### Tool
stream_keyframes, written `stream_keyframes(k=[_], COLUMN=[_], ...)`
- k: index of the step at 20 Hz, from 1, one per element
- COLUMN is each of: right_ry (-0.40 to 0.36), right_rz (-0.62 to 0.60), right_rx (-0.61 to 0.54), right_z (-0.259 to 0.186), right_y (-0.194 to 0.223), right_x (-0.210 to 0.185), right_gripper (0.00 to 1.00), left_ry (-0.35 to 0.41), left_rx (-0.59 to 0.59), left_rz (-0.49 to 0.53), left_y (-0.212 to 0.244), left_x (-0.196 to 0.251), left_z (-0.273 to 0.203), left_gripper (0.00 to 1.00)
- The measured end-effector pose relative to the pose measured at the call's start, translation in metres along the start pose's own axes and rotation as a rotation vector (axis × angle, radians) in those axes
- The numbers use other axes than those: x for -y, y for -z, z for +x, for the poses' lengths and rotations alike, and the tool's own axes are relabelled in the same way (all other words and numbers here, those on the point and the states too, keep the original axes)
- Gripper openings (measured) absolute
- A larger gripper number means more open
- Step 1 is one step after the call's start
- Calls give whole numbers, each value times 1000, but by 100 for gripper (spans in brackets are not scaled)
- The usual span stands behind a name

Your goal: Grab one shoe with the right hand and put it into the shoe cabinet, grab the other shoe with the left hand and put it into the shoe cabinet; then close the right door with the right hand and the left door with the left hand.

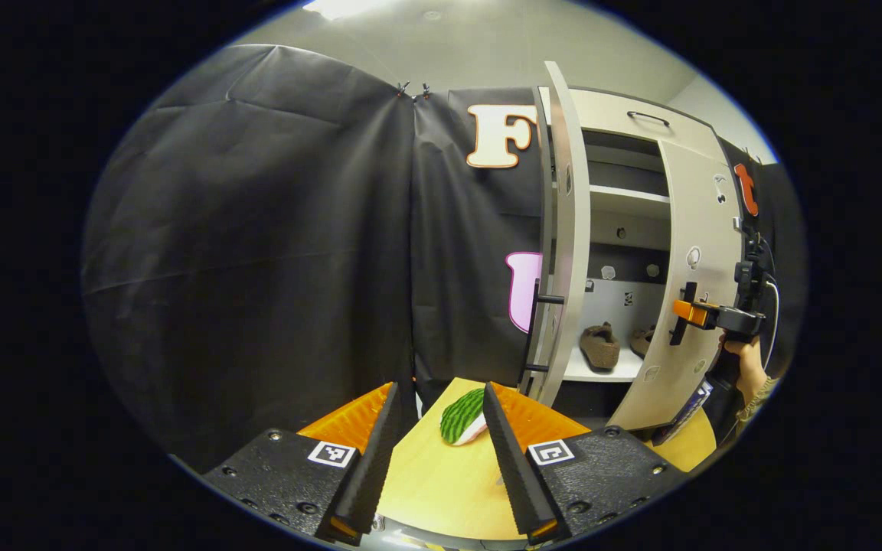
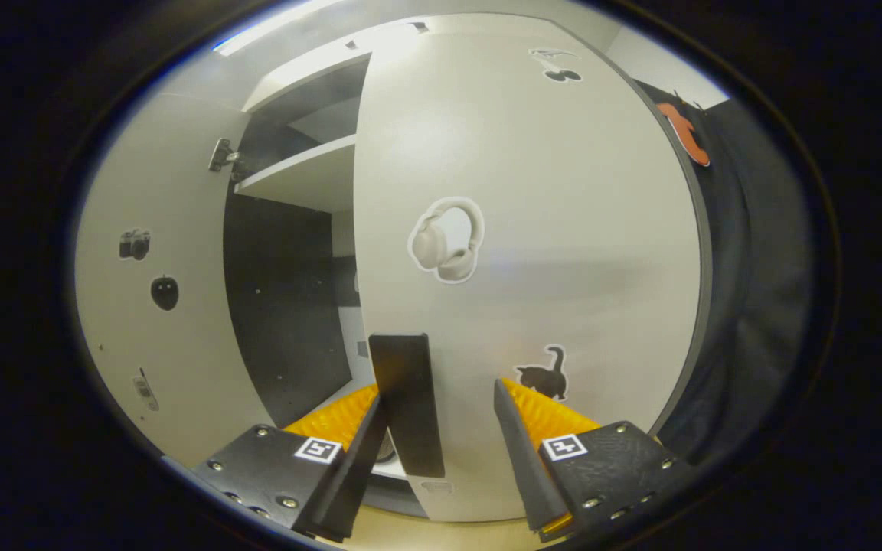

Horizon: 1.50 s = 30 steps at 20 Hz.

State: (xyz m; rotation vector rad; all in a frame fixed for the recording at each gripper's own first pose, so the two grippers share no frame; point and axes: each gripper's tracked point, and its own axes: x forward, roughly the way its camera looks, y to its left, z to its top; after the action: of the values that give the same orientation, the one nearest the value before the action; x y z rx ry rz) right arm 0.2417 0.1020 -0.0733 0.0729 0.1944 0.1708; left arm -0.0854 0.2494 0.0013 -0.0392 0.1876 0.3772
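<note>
Right claw open, fingers straddling the black handle of the right door, not clamped. Step: closing the right door. Both shoes sit on the cabinet's low shelf, ahead-right of my left claw, which hangs open above the bench. Next: push this door shut, then reach ahead to the left door.

You work in a booth walled by black cloth that hangs in creased panels pinned together by small clips at the top. Above it a pale ceiling carries a bright light, and below lies a light wooden tabletop.
</note>
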Motion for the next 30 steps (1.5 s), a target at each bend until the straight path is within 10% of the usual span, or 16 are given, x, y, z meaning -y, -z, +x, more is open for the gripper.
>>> stream_keyframes(k=[11,30], right_ry=[-19,36], right_rz=[1,-88], right_rx=[-10,144], right_z=[-7,-172], right_y=[3,-76], right_x=[-2,63], right_gripper=[81,81], left_ry=[107,355], left_rx=[9,19], left_rz=[-23,50], left_y=[2,8], left_x=[21,87], left_z=[21,100], left_gripper=[68,65])
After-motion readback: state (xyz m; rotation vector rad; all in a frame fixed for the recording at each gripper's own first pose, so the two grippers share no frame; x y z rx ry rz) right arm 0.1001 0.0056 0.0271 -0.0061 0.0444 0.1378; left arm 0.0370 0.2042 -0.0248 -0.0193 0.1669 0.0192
